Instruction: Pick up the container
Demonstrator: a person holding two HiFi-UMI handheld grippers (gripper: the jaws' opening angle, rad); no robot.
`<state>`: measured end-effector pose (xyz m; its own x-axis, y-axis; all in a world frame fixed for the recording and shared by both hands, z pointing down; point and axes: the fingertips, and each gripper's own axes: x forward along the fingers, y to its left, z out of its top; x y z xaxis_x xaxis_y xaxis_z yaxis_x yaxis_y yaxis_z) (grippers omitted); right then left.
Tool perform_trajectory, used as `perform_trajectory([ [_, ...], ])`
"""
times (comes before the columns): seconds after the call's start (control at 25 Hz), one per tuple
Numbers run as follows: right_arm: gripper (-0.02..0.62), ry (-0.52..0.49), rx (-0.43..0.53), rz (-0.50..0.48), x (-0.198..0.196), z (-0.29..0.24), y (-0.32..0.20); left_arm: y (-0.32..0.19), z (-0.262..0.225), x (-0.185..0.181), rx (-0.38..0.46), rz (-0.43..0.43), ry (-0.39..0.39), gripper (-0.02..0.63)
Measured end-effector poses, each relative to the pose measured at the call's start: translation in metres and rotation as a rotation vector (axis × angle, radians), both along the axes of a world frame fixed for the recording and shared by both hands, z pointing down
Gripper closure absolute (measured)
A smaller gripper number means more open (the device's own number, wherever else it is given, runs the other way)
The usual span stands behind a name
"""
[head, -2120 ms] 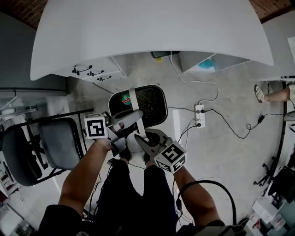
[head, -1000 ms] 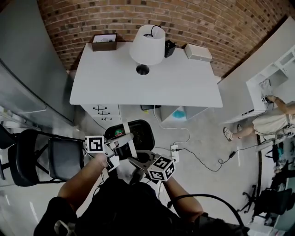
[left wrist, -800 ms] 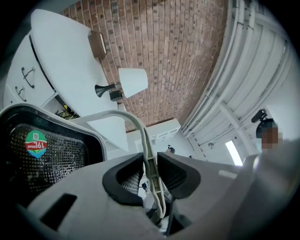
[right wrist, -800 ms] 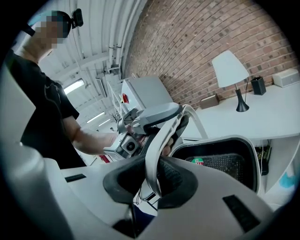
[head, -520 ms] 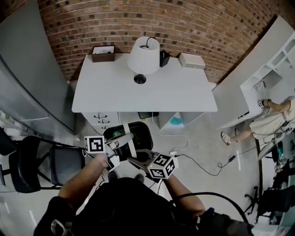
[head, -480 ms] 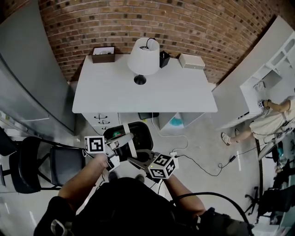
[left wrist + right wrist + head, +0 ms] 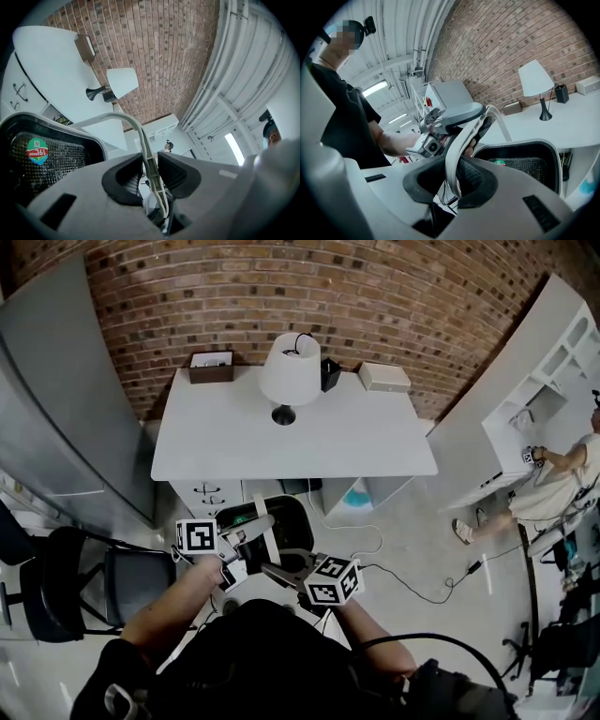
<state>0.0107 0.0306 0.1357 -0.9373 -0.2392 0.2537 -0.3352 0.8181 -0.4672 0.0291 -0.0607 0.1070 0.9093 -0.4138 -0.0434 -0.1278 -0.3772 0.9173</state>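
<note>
You carry the black mesh container [image 7: 281, 514] by its white hoop handle [image 7: 143, 140].
Only the gripper views show your left hand-held gripper [image 7: 151, 168] and right hand-held gripper [image 7: 454, 180] clamped on it; the head view shows the container just beyond both.

The person wears a black top [image 7: 253, 662] with short sleeves [image 7: 347, 117]. A black cable [image 7: 450, 645] loops behind the right shoulder. The left gripper [image 7: 265, 520] and the right gripper [image 7: 270, 568] both have smooth pale grey shells with black ribbed pads [image 7: 176, 171] and a dark rectangular slot [image 7: 539, 206]. Each carries a white cube [image 7: 196, 535] printed with black square markers.
</note>
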Motion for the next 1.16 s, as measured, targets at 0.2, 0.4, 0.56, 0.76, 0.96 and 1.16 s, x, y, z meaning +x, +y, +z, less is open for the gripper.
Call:
perform_trajectory([
  [0.2, 0.539, -0.012, -0.003, 0.008, 0.001, -0.005, 0.001, -0.002, -0.006, 0.001, 0.048, 0.007, -0.014, 0.497],
  [0.4, 0.54, -0.017, -0.011, 0.013, 0.003, -0.006, 0.001, -0.001, -0.005, 0.004, 0.041, 0.014, -0.019, 0.497],
  [0.56, 0.54, -0.021, -0.008, 0.005, 0.003, -0.007, 0.003, 0.002, -0.008, 0.005, 0.039, 0.013, -0.008, 0.497],
  [0.76, 0.54, -0.02, -0.005, -0.001, 0.005, -0.006, 0.005, 0.003, 0.0, 0.002, 0.026, -0.004, -0.047, 0.497],
  [0.96, 0.54, -0.023, -0.003, -0.006, 0.003, -0.01, 0.005, 0.004, -0.009, 0.003, 0.047, 0.003, -0.011, 0.497],
  [1.16, 0.54, -0.021, 0.0, -0.012, 0.004, -0.01, 0.008, 0.009, -0.014, 0.006, 0.015, 0.004, 0.041, 0.496],
])
